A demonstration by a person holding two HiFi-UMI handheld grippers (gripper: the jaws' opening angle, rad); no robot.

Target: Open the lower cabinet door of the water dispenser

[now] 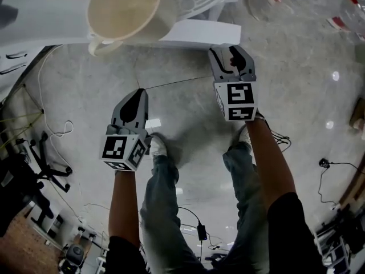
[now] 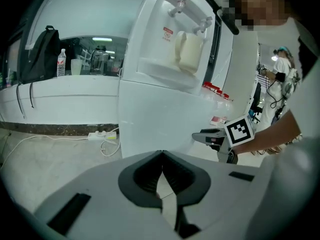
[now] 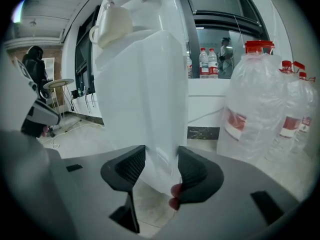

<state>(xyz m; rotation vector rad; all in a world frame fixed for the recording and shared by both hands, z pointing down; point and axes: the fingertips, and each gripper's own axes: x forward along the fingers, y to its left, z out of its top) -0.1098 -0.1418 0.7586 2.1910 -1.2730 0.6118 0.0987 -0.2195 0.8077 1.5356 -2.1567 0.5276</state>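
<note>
Reach for the door (image 3: 150,114) seems in hand: the right gripper (image 3: 157,171) holds its jaws apart astride the door's edge, low on the dispenser (image 2: 165,59) — left gripper (image 2: 162,156) jaws together, empty — so next comes a pinch and outward pull.

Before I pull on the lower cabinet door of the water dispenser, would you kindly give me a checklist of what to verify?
1. Right gripper jaws apart: ok.
2. Lower cabinet door edge between those jaws: ok.
3. Grip closed on that edge: not ok, the jaws stand wide.
4. Left gripper shut and empty: ok.
5. Mug upright on drip tray: ok.
6. Door's swing clear of the water bottles: cannot tell.
</note>
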